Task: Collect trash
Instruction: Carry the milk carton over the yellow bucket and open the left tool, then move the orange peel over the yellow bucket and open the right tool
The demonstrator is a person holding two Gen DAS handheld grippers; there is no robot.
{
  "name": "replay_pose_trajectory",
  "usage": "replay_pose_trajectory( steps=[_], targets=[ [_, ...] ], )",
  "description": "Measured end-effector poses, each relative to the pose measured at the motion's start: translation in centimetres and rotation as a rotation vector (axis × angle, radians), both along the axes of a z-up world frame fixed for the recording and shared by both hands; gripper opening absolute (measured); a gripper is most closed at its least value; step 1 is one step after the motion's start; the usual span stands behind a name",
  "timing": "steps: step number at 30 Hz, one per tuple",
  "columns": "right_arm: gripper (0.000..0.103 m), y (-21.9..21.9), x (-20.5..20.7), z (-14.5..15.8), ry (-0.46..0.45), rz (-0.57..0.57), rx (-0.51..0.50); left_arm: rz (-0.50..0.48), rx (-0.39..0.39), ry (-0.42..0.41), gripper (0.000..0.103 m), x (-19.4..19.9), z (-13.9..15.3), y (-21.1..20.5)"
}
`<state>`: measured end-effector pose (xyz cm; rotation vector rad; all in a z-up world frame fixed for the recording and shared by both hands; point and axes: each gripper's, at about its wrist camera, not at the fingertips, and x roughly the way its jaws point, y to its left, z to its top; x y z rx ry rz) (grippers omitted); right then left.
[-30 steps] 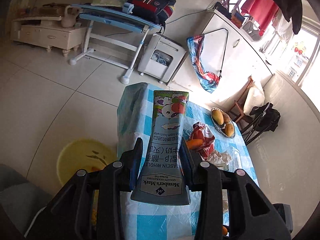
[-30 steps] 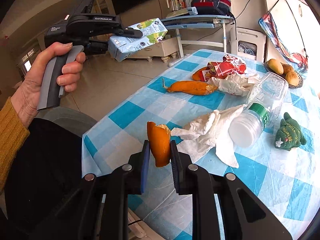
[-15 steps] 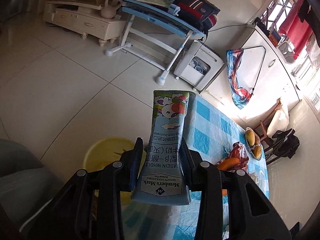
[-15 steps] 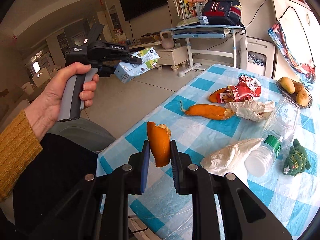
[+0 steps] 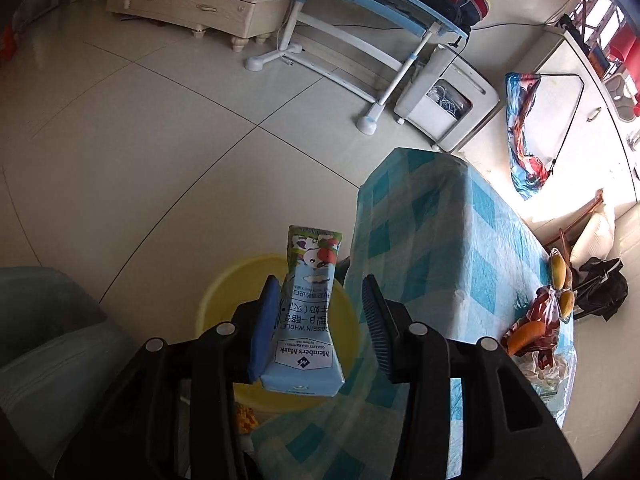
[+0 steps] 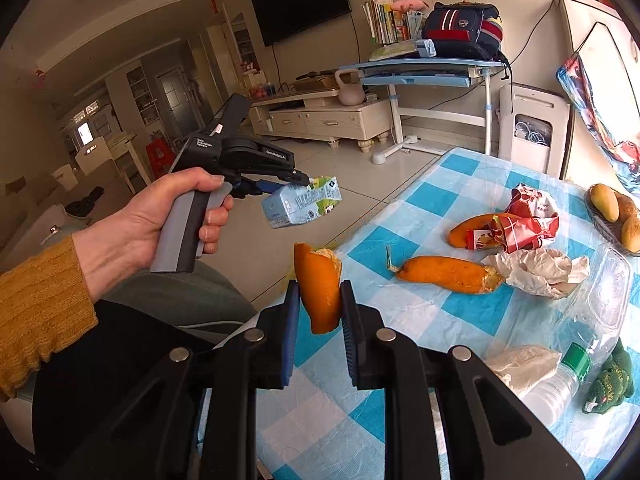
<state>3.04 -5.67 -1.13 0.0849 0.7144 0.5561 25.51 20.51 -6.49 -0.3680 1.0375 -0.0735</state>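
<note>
My left hand-held gripper [image 5: 320, 320] had just been opening – the milk carton [image 5: 306, 320] lay loose against one pad, above the yellow bin [image 5: 224, 296]. My right hand-held gripper [image 6: 318, 312] pinched an orange peel [image 6: 320, 284] beside the desk [image 6: 460, 312].

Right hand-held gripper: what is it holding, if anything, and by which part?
The right hand-held gripper is shut on a piece of orange peel, pinched across its lower half; the torn upper end sticks up free.
</note>
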Motion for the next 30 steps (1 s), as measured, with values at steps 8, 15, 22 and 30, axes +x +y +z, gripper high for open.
replay_pose_trajectory(
  steps=[8,15,22,30],
  targets=[
    [0.021,1.3,1.3,0.1,0.004,0.005,0.023,0.22,0.02,-0.214,0.075,-3.6,6.2,2.6],
    [0.021,3.4,3.9,1.1,-0.009,0.011,0.033,0.382,-0.018,-0.375,0.085,-7.3,9.6,3.9],
    [0.021,5.9,7.4,1.1,-0.009,0.024,0.017,0.442,-0.012,-0.452,0.085,-8.7,11.6,4.8],
    [0.021,8.7,10.8,0.0,0.006,0.044,-0.004,0.496,-0.023,-0.493,0.085,-9.8,12.7,6.3]
  ],
)
